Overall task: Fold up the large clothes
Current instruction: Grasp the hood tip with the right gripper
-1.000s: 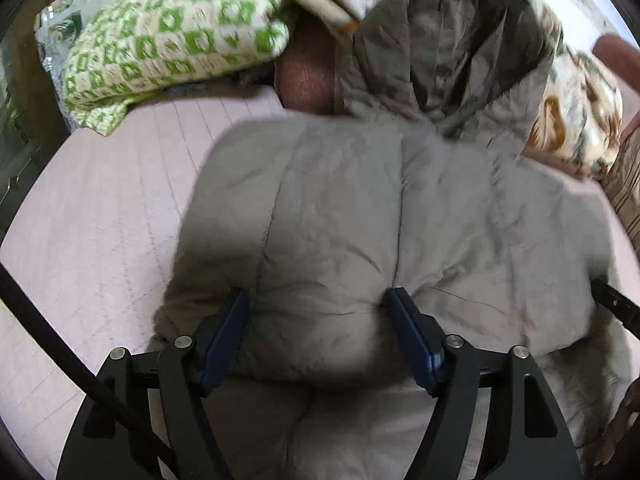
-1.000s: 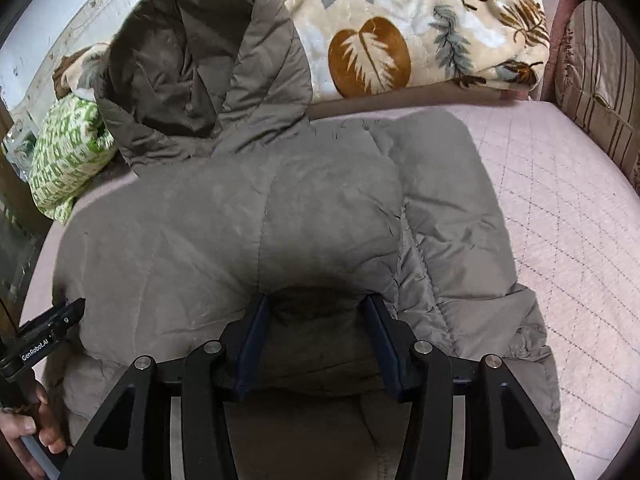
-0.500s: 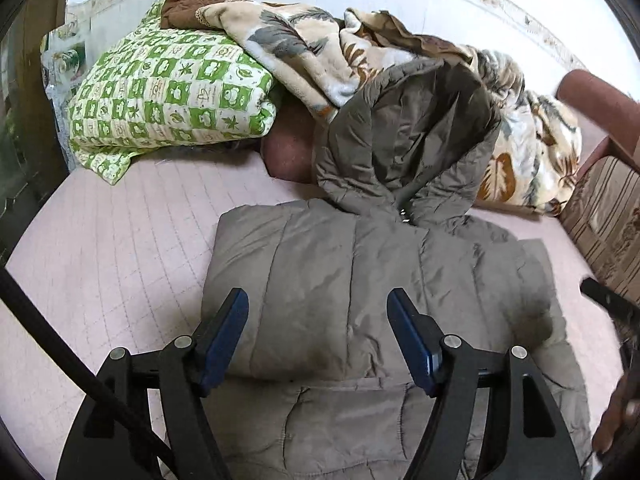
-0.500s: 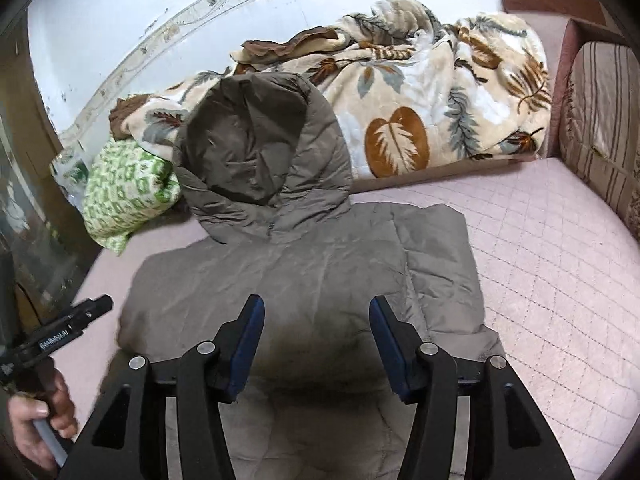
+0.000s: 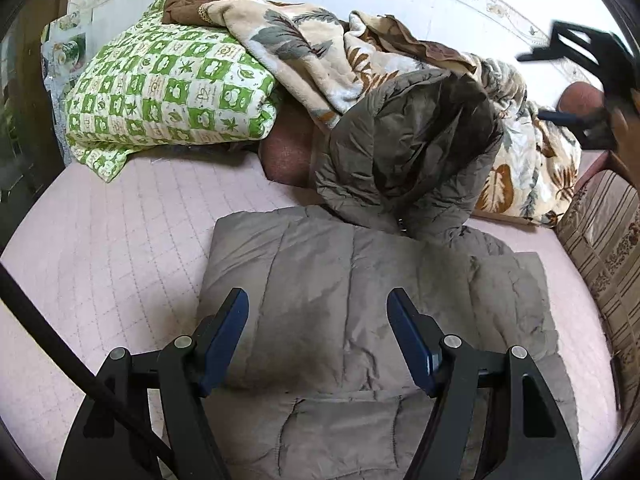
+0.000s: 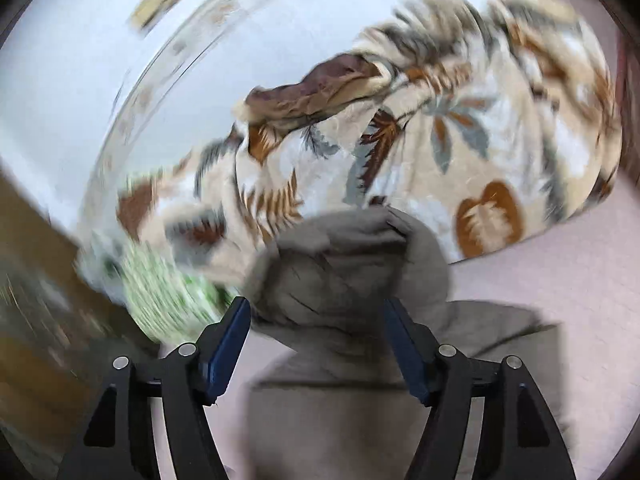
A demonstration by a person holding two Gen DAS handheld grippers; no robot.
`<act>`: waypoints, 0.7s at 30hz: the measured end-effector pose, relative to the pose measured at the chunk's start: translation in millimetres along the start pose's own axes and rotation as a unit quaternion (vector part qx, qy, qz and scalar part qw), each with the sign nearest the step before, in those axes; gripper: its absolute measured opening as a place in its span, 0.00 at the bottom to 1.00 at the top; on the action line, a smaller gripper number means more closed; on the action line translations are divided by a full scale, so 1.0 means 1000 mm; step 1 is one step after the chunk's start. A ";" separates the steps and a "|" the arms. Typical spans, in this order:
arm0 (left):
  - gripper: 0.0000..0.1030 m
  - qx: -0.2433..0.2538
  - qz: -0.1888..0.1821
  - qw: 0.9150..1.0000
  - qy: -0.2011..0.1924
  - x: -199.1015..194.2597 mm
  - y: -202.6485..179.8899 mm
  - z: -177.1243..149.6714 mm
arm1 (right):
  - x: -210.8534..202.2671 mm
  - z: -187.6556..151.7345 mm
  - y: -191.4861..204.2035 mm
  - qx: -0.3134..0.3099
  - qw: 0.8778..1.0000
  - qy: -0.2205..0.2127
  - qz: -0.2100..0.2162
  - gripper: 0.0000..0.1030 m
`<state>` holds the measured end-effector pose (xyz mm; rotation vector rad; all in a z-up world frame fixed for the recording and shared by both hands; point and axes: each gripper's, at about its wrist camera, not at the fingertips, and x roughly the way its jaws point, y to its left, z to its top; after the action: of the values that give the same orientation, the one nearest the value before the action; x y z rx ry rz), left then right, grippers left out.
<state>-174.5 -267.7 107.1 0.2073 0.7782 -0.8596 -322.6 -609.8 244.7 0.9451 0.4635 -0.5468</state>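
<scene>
Mid-fold: grey hooded jacket (image 5: pixel 360 300) lies partly folded on the bed (image 5: pixel 120 240), left hand-held gripper (image 5: pixel 318 340) open and empty above it, right hand-held gripper (image 6: pixel 316 344) opening, empty; next likely fold hood (image 6: pixel 348 264) down.

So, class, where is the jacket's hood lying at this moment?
In the left wrist view the hood is right of centre, propped against the leaf-print blanket, at the far end of the folded jacket, with the green checked pillow to its left.
</scene>
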 end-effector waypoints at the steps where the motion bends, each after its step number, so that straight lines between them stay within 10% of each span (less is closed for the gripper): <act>1: 0.69 0.004 0.002 1.000 -0.001 0.001 0.000 -0.001 | 0.007 0.006 -0.002 0.027 1.000 0.002 -0.001 0.75; 11: 0.69 0.021 0.006 1.000 -0.004 0.014 0.003 -0.001 | 0.095 0.038 -0.014 0.098 0.995 -0.003 -0.035 0.76; 13: 0.69 0.022 0.005 1.000 -0.005 0.015 0.004 0.001 | 0.103 0.036 -0.010 0.055 0.997 -0.010 -0.050 0.24; 21: 0.69 -0.075 -0.099 0.992 -0.020 0.013 0.009 0.019 | 0.060 -0.020 0.004 -0.064 0.995 -0.051 -0.048 0.13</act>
<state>-152.6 -278.6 110.4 -0.0219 0.8311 -0.9840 -276.4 -605.0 201.8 0.7711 0.4486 -0.6413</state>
